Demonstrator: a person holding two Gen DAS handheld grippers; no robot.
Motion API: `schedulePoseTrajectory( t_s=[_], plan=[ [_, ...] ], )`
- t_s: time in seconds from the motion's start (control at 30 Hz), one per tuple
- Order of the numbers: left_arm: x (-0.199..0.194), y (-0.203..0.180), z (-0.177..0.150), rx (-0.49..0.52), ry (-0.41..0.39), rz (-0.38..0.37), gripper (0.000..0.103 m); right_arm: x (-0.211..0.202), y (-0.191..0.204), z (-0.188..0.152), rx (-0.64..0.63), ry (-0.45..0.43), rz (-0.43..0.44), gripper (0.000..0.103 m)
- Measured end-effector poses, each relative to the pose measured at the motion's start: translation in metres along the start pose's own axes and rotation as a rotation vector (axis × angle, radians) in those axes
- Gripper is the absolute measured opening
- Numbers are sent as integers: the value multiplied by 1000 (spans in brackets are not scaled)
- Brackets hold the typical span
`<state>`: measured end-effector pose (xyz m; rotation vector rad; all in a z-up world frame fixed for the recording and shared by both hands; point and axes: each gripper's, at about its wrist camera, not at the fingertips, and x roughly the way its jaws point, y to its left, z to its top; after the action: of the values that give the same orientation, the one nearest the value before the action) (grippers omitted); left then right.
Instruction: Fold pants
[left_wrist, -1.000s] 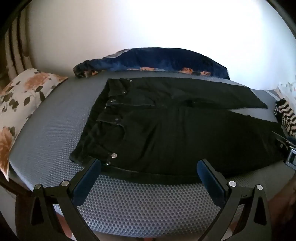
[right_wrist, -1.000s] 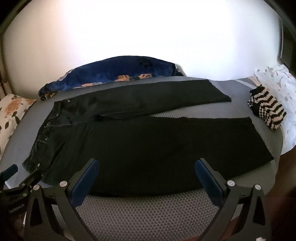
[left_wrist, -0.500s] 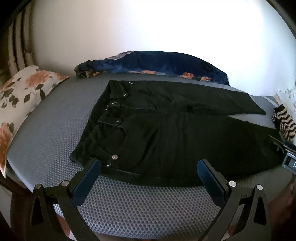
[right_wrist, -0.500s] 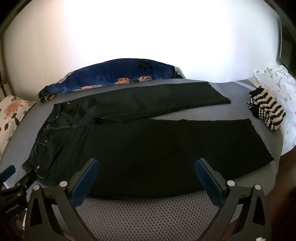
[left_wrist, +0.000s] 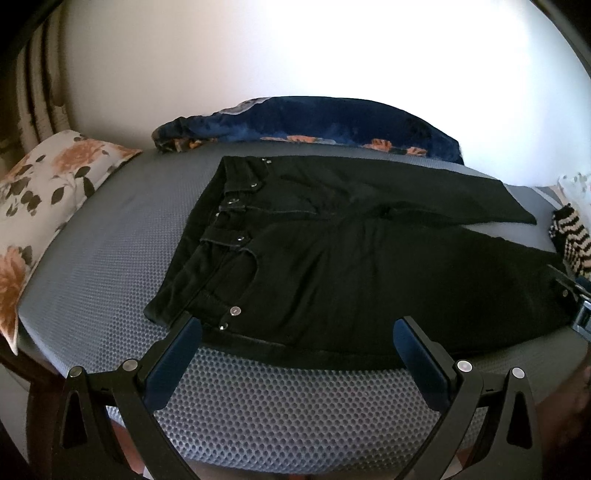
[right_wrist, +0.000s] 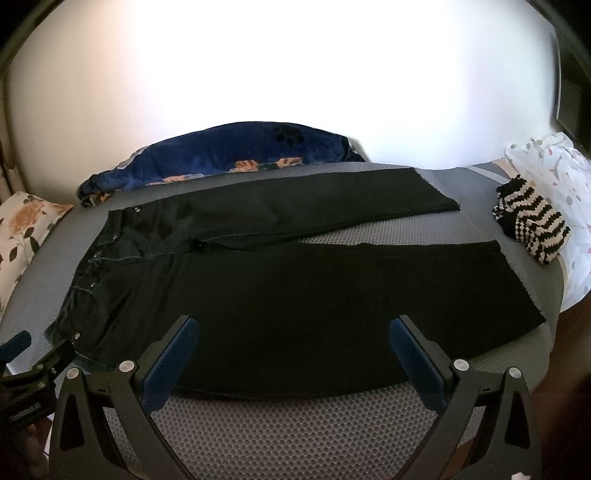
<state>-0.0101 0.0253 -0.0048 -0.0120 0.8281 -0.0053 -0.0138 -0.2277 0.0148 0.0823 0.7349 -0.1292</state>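
Observation:
Black pants (left_wrist: 332, 258) lie flat on the grey mesh mattress (left_wrist: 288, 413), waistband to the left, both legs spread apart toward the right. In the right wrist view the pants (right_wrist: 295, 295) show full length, the near leg's hem at the right. My left gripper (left_wrist: 295, 354) is open, hovering over the near edge by the waistband corner, holding nothing. My right gripper (right_wrist: 291, 354) is open too, above the near leg's lower edge. The left gripper's fingers (right_wrist: 22, 347) also show at the far left of the right wrist view.
A dark blue floral blanket (right_wrist: 221, 162) lies bunched against the wall behind the pants. A floral pillow (left_wrist: 44, 192) sits at the left end. A black-and-cream striped knit item (right_wrist: 532, 225) and white patterned fabric (right_wrist: 554, 173) lie at the right end.
Both grippers have shifted slightly, so the pants sit a little higher and closer in each view. The pants have not moved and both grippers stay open.

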Motion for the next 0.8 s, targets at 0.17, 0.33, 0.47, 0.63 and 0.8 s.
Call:
schedulePoseTrajectory(
  t_s=[0.17,0.33,0.47,0.63,0.8],
  plan=[
    [0,0,0,-6,3,-5,103,0,0,0,0,0,-3,103],
    [1,0,0,-3,7,3,103,0,0,0,-5,2,-2,103],
    [0,1,-1,-5,6,8,103,0,1,-1,-7,2,-1,103],
    [2,2,-1,-7,10,15,103,0,-1,-1,-3,5,2,103],
    [2,3,-1,-11,12,10,103,0,-1,-1,-5,4,4,103]
  ],
)
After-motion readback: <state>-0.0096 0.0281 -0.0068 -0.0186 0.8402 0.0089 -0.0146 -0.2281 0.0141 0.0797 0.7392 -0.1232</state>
